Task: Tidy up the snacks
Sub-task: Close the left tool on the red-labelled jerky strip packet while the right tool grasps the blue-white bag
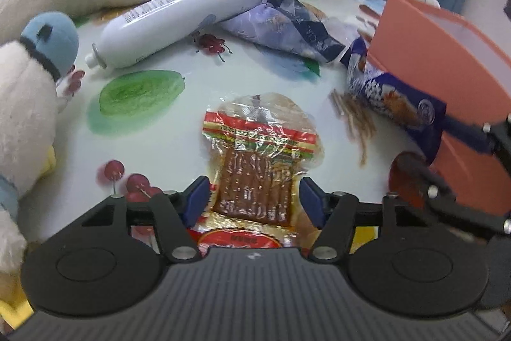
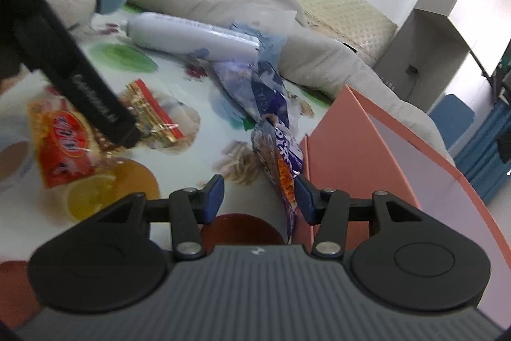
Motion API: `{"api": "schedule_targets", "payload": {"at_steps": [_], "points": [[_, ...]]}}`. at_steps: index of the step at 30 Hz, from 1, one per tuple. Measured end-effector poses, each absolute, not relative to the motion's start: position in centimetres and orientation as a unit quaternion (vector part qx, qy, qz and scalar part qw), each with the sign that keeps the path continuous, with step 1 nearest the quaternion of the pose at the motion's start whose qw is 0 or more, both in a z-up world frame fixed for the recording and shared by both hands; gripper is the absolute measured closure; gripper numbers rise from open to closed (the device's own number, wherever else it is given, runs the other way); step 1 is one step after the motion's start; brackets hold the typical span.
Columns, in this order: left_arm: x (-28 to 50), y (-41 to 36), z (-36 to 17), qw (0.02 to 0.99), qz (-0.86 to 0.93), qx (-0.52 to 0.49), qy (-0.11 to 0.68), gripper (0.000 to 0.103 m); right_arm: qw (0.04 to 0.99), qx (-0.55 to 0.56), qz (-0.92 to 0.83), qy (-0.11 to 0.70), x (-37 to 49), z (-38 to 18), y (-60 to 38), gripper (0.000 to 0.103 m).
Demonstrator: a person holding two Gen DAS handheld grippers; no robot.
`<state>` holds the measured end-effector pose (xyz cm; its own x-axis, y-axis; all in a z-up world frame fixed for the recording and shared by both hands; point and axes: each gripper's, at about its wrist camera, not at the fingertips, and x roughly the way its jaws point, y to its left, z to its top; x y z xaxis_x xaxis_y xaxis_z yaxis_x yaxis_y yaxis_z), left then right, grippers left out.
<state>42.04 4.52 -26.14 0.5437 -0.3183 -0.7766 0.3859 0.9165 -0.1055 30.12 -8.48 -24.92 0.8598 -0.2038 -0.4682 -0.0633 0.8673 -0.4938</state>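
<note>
Now my left gripper (image 1: 254, 197) straddles the red snack packet (image 1: 260, 162), pads apparently not pressing; my right gripper (image 2: 259, 197) gapes around the blue packet (image 2: 282, 155). Squeeze centrally.

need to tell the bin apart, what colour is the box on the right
Salmon-orange outside, pale inside; the box shows best in the right wrist view.

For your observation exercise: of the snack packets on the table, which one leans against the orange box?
The blue-and-white packet leans on the orange box; the red-striped clear packet lies flat, apart from it.
</note>
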Motion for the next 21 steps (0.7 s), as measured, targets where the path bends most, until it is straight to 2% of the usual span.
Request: {"api": "schedule_targets", "payload": {"at_steps": [5, 7, 8, 9, 10, 11, 12, 13, 15, 21], "points": [[41.7, 4.2, -26.2, 0.88, -0.192, 0.048, 0.431, 0.046, 0.93, -0.245, -0.058, 0.269, 31.6, -25.7, -8.6, 0.053], [41.6, 3.9, -26.1, 0.881, -0.189, 0.055, 0.43, 0.048, 0.93, -0.248, -0.063, 0.264, 31.9, -25.8, -8.7, 0.057], [41.5, 3.8, -26.0, 0.881, -0.188, 0.058, 0.43, 0.049, 0.93, -0.248, -0.066, 0.264, 31.9, -25.7, -8.8, 0.063], [41.5, 3.8, -25.9, 0.882, -0.185, 0.06, 0.43, 0.057, 0.931, -0.241, -0.064, 0.266, 32.0, -25.4, -9.0, 0.08], [41.4, 3.8, -25.7, 0.883, -0.18, 0.06, 0.428, 0.077, 0.933, -0.231, -0.061, 0.271, 32.0, -25.0, -9.3, 0.091], [41.5, 4.1, -25.6, 0.882, -0.18, 0.054, 0.432, 0.079, 0.934, -0.219, -0.057, 0.275, 32.0, -24.6, -9.6, 0.095], [41.7, 4.4, -25.5, 0.881, -0.177, 0.048, 0.437, 0.088, 0.936, -0.212, -0.051, 0.275, 31.8, -24.1, -9.7, 0.096], [41.7, 4.7, -25.5, 0.88, -0.175, 0.046, 0.44, 0.093, 0.938, -0.212, -0.049, 0.272, 31.6, -23.8, -9.6, 0.096], [41.7, 5.2, -25.4, 0.877, -0.177, 0.039, 0.444, 0.093, 0.939, -0.213, -0.04, 0.267, 31.1, -23.3, -9.3, 0.101], [39.8, 5.9, -25.4, 0.875, -0.175, 0.022, 0.452, 0.093, 0.94, -0.207, -0.014, 0.27, 29.3, -22.1, -9.0, 0.101]]}}
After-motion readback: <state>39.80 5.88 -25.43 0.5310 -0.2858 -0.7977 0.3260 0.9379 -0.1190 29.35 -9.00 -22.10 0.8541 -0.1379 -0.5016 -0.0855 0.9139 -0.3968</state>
